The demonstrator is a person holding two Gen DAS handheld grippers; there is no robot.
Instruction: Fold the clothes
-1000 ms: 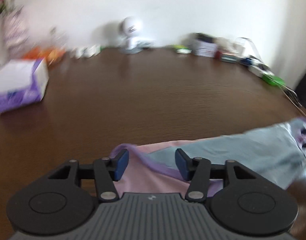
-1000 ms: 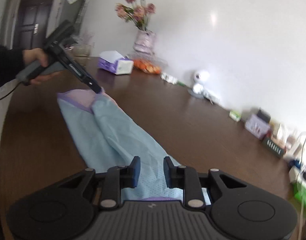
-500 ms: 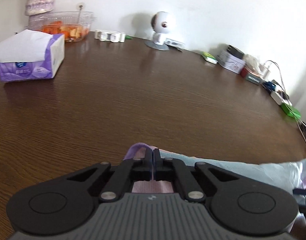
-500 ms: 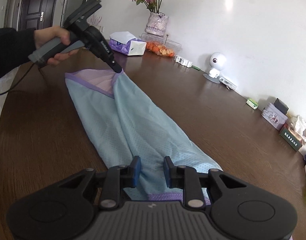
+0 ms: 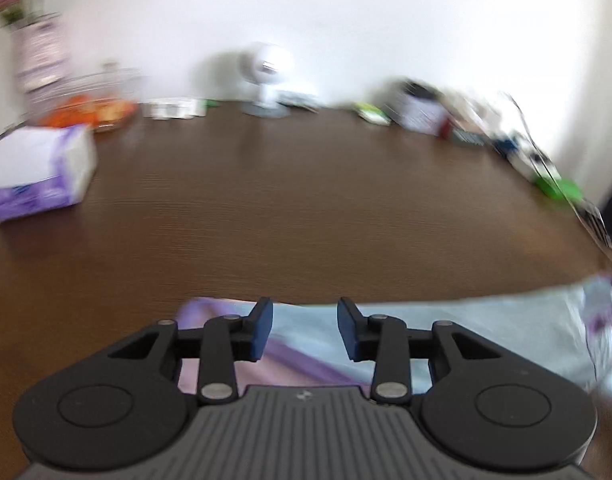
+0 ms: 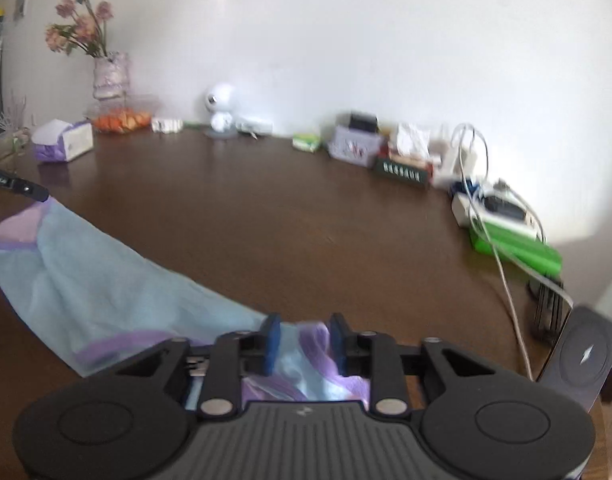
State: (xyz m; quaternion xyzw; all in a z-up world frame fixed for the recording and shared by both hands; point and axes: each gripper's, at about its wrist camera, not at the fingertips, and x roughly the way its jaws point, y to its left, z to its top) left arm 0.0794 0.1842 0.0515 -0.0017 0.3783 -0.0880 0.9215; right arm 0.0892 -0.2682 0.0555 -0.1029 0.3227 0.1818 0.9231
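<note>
My left gripper, clenched on the garment's purple-trimmed corner half a second ago, now stands released over it, my right gripper also parted, so the light-blue cloth lies stretched along the bench.

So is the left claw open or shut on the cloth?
Open. The left claw shows a clear gap between its blue pads, with the cloth lying beneath.
</note>
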